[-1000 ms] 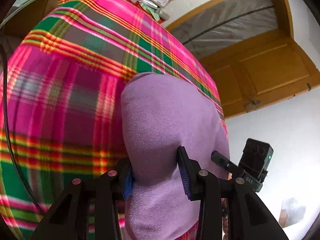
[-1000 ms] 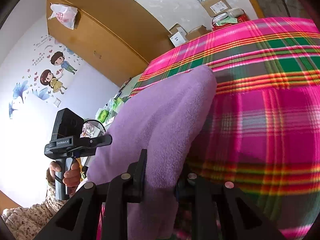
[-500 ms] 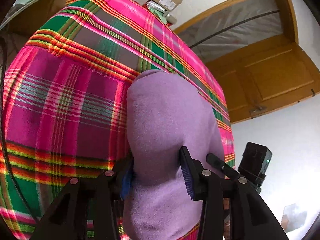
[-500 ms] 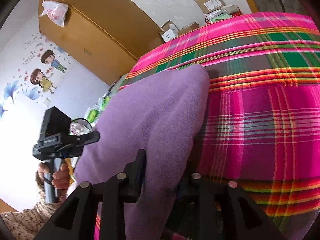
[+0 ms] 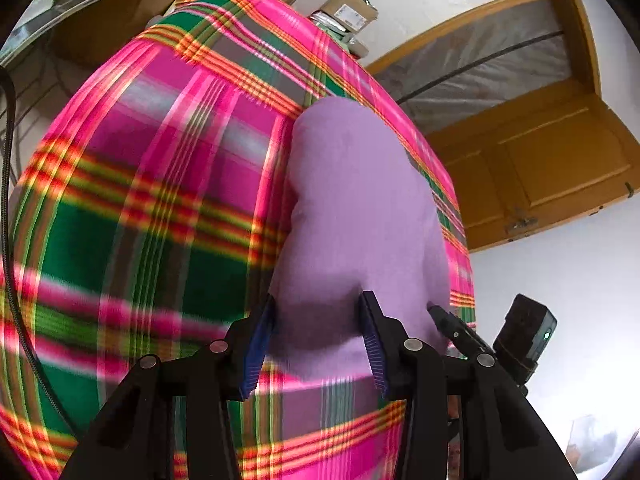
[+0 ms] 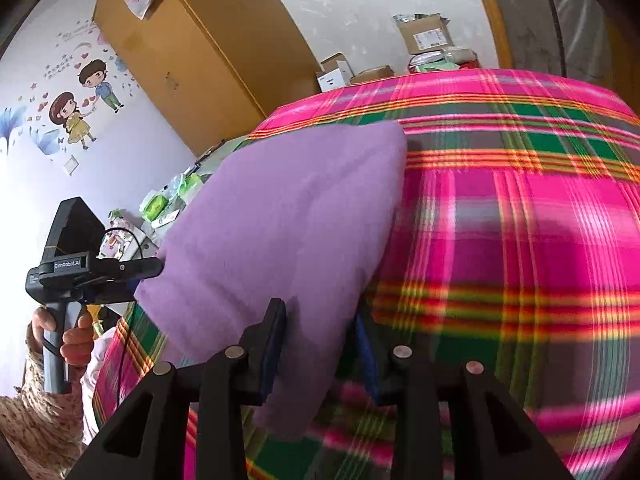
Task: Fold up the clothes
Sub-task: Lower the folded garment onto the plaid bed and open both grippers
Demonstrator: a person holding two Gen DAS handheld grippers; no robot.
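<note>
A folded purple fleece garment [image 5: 360, 208] [image 6: 288, 220] lies on a pink and green plaid bedspread [image 5: 160, 200] [image 6: 520, 220]. My left gripper [image 5: 316, 344] is at its near left end. The garment's near edge lies between the blue pads, with bedspread showing below it, and the pads do not squeeze it. My right gripper [image 6: 322, 344] is at the near right corner with its jaws opening. The corner still lies between the fingers, and a dark gap separates it from the right pad. A hand [image 6: 72, 340] holds the left gripper's handle.
Cardboard boxes [image 6: 426, 34] stand past the bed's far edge. A wooden wardrobe [image 6: 192, 60] rises at the back left, and a wooden door [image 5: 540, 160] is off to the right. A cluttered side table [image 6: 168, 200] flanks the bed. A black cable [image 5: 8, 200] hangs at the left.
Both grippers have drawn back toward the bed's near edge. The garment's near edge now shows between the left fingers. The right jaws stand wider and no longer pinch the cloth.
</note>
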